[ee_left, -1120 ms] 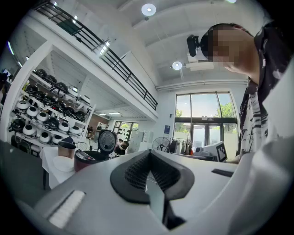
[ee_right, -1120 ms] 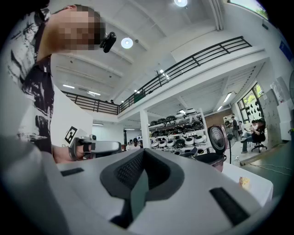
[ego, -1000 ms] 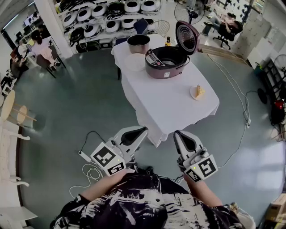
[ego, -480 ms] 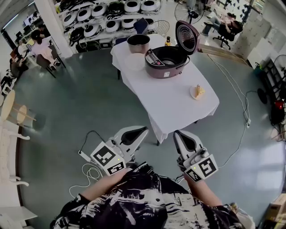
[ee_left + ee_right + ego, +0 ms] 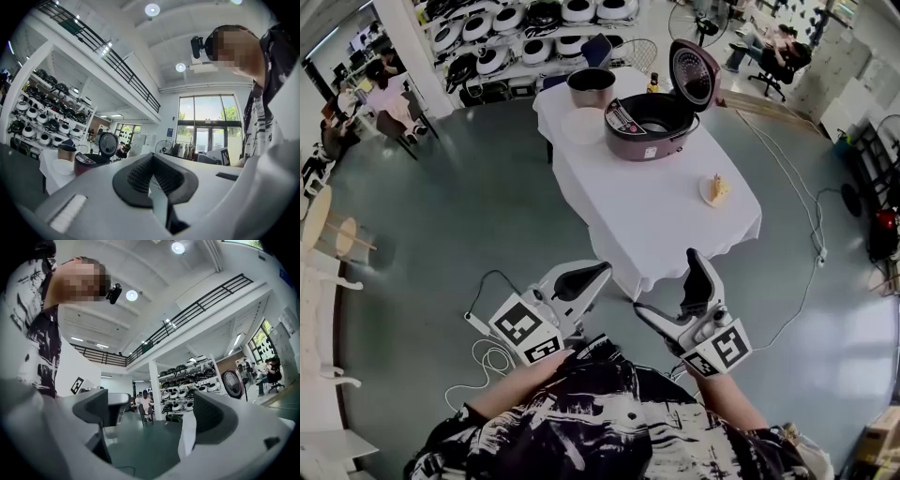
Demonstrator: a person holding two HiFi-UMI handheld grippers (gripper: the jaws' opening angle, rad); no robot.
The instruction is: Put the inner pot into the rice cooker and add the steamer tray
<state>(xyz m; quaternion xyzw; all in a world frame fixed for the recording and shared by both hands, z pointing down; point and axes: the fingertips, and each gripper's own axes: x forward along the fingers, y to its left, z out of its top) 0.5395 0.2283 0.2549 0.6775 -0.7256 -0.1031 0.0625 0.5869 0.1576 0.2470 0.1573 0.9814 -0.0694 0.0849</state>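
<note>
Grey floor fills most of the head view. At upper centre a white-clothed table (image 5: pixel 675 225) carries the rice cooker (image 5: pixel 652 122), lid up, with the inner pot (image 5: pixel 591 87) and the pale steamer tray (image 5: pixel 584 126) near its left side. Low in the frame, the left gripper (image 5: pixel 586 278) has its jaws together and the right gripper (image 5: pixel 667 284) is spread wide.

Left gripper view: jaws pressed shut on nothing; cooker, pot and tray sit small at the left.

Right gripper view: jaws have just been opening, with only floor between them. The right jaw hides the cooker except its raised lid.

Rice cooker (image 5: pixel 649 138) glossy plastic, inner pot (image 5: pixel 591 90) metal & tablecloth (image 5: pixel 656 225) matt cloth
</note>
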